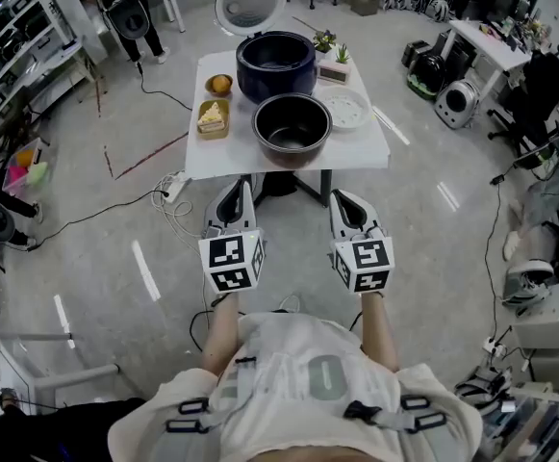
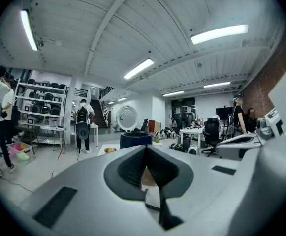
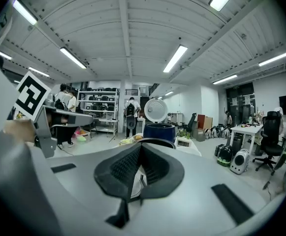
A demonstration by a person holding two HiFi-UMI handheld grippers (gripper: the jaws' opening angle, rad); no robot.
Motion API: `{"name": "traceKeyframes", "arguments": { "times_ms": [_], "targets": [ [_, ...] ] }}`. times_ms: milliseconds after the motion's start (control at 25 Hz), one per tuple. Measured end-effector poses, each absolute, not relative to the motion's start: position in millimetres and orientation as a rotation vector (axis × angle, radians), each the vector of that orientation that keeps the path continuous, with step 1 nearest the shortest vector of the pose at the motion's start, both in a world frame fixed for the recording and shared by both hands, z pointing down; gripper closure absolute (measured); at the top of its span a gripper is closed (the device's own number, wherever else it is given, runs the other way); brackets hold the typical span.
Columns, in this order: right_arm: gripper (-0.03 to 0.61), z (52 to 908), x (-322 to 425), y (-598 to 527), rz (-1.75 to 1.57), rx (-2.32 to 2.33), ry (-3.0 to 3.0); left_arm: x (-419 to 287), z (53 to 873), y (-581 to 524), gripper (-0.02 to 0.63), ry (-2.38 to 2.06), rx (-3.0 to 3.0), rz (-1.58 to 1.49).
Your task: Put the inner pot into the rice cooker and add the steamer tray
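Our left gripper (image 1: 236, 200) and right gripper (image 1: 349, 208) hang short of the table (image 1: 361, 147), both with jaws pressed together on nothing. The pot (image 1: 292, 128) stands on the table's near edge, at 1 o'clock from the left gripper and 11 o'clock from the right, so we judge neither hand nearer. It is a round, dark, empty bowl with a thin rim and no long axis to favour. The open cooker (image 1: 275, 63) sits just beyond it at 12 o'clock, and the white tray (image 1: 343, 108) at its 2 o'clock.
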State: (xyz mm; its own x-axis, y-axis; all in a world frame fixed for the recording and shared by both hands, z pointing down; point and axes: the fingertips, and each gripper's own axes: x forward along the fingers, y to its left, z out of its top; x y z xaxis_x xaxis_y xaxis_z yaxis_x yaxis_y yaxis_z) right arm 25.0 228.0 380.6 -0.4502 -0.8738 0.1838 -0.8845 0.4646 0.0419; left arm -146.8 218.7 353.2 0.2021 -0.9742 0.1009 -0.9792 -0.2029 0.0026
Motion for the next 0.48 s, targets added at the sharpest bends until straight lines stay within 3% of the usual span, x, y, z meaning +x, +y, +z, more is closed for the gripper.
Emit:
{"name": "traceKeyframes", "arguments": {
  "times_ms": [480],
  "targets": [
    [0.572,385,7,185,0.088,1.539,-2.469,-191,360,157,0.592,-1.927,2.334,0.061]
  ]
}}
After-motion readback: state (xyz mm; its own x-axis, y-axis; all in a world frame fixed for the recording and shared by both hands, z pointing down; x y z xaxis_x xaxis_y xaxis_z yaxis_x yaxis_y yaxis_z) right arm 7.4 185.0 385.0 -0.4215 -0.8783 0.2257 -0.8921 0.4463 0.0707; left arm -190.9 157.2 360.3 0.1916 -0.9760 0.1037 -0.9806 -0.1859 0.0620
